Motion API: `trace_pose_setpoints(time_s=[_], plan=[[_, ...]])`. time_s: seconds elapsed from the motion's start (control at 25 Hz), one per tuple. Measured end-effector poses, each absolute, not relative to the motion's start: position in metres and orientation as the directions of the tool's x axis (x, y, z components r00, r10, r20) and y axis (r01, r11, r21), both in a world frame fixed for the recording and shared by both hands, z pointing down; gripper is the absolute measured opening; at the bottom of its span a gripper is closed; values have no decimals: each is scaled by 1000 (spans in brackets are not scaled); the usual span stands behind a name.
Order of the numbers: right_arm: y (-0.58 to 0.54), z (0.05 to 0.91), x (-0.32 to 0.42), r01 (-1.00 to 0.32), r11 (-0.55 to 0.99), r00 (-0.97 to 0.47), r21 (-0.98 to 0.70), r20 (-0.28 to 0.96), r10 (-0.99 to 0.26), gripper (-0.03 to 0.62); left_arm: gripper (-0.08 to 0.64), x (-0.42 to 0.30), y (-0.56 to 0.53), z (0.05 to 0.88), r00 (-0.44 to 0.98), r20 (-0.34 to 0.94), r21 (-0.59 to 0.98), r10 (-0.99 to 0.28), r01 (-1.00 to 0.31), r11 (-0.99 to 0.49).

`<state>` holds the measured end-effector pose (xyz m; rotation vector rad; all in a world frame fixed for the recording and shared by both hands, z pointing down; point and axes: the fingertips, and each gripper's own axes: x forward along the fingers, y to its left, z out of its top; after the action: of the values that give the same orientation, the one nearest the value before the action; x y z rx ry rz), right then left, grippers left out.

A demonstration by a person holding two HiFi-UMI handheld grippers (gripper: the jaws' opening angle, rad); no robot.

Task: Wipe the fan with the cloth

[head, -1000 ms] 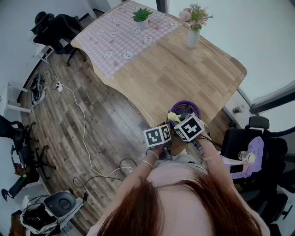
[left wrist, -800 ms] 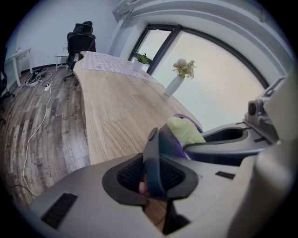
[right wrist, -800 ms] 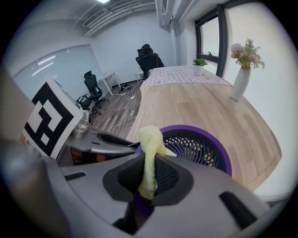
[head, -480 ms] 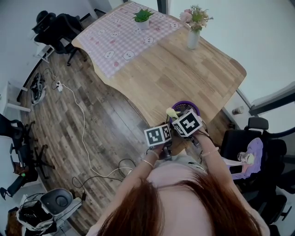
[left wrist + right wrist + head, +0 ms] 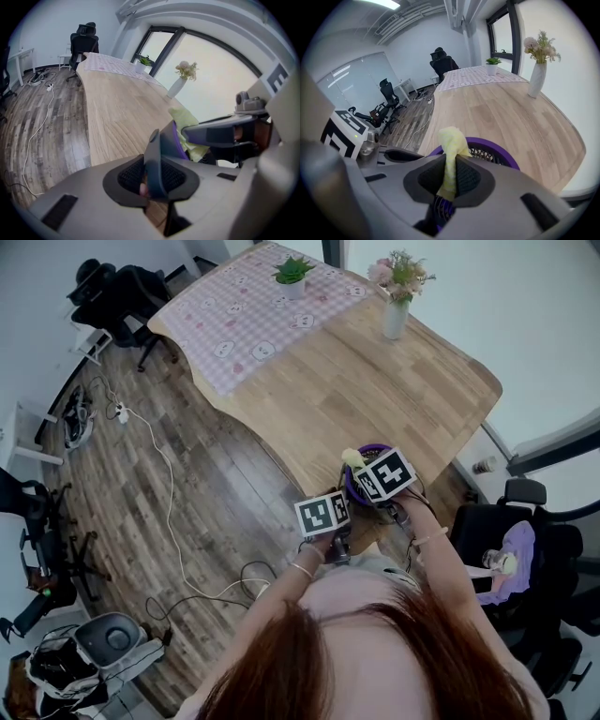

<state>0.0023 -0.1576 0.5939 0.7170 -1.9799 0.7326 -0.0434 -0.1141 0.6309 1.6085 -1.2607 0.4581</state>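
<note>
Though unclear from head view, cloth between right tongs.

Fan: small and round, purple rim around a dark grille.
Fan, place: low centre of the right gripper view; just right of centre in the head view, largely hidden.
Fan, hold: a dark flat part stands edge-on between the left gripper pads, which press on it.
Cloth: pale yellow, bunched into a narrow upright strip.
Cloth, hold: pinched between the right gripper pads, top poking above them, in front of the fan's rim.
</note>
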Motion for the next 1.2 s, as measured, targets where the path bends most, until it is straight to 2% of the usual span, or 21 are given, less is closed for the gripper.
trace_pose_setpoints(time_s=[0.28,0.68,1.2], plan=[[-164,596,7,-725,642,-448,-249,879,-165,43,80,-45,-115,631,376,778,462,-503,-885,52],[-172,595,18,-760,571,-486,-308,854,-185,43,78,-43,-115,631,357,789,442,-499,-895,58],[-181,593,37,-795,578,-408,-185,868,-283,43,67,-42,-111,631,321,809,399,-493,-915,57]])
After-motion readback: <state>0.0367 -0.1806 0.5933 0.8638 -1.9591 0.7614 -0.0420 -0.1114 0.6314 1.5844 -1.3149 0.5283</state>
